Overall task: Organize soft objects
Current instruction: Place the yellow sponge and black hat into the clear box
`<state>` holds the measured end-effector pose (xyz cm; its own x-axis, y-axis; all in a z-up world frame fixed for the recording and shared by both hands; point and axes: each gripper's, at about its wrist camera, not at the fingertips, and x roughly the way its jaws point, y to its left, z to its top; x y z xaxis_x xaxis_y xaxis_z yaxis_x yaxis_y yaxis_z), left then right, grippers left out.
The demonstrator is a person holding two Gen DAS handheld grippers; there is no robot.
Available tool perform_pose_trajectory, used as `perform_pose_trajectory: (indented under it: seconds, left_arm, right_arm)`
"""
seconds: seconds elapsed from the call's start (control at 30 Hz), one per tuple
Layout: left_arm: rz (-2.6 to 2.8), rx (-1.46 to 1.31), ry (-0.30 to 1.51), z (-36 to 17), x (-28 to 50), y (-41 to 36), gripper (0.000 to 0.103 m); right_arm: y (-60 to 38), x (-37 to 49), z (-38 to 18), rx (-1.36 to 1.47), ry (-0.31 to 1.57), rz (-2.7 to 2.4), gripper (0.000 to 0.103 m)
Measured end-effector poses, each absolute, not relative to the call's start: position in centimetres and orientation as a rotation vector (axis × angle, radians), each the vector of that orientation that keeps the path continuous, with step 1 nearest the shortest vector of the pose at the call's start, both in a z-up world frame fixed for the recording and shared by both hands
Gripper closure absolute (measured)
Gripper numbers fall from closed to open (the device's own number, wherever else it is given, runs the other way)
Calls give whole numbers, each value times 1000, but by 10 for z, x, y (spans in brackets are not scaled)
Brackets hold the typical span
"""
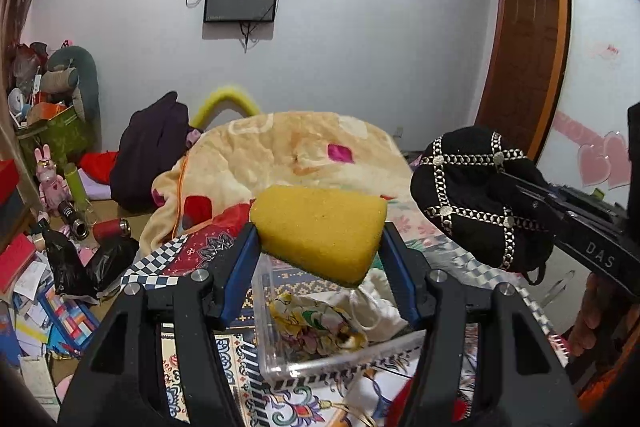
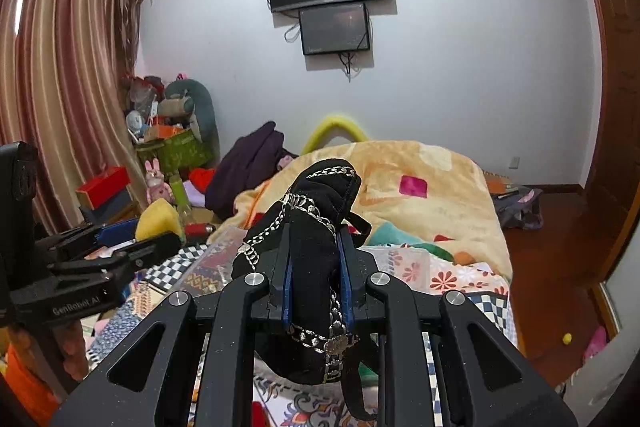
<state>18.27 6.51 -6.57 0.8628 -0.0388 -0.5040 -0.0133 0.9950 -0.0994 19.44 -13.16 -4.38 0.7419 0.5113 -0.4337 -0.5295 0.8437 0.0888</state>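
Note:
My left gripper [image 1: 320,239] is shut on a yellow sponge [image 1: 320,231] and holds it above a clear plastic box [image 1: 280,363]. The box holds a floral cloth [image 1: 308,323] and a white drawstring pouch [image 1: 376,307]. My right gripper [image 2: 314,247] is shut on a black fabric mask with silver chain trim [image 2: 316,211], held up in the air. In the left wrist view the black mask [image 1: 472,195] hangs at the right, beside the sponge. In the right wrist view the left gripper with the sponge [image 2: 158,219] is at the left.
A patterned cloth [image 1: 192,255] covers the surface under the box. A peach blanket [image 1: 288,151] is heaped behind. A dark purple garment [image 1: 148,151] lies at the back left. Clutter, toys and a green box [image 1: 56,135] fill the left floor. A wooden door [image 1: 520,59] stands at the right.

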Motion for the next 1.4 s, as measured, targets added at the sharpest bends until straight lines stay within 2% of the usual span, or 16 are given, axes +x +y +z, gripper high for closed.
perform_pose_trajectory:
  seconds: [0.5, 0.67, 0.73, 0.8, 0.97, 1.4]
  left_arm:
    - [-2, -107, 690, -117, 231, 59, 43]
    - [-8, -101, 717, -123, 236, 56, 42]
    - [-10, -92, 727, -124, 235, 54, 40]
    - [-12, -89, 736, -124, 234, 54, 37]
    - [-29, -105, 729, -119, 224, 55, 31]
    - [-101, -95, 610, -82, 155, 49, 20]
  right_arm:
    - [-114, 226, -84, -120, 643, 548, 86]
    - [-109, 227, -85, -150, 663, 534, 83]
    - [-109, 227, -85, -159, 671, 534, 78]
    - [-110, 225, -85, -172, 665, 523, 68]
    - [-118, 213, -78, -194, 619, 508, 55]
    - [-141, 166, -54, -173, 520, 561, 45]
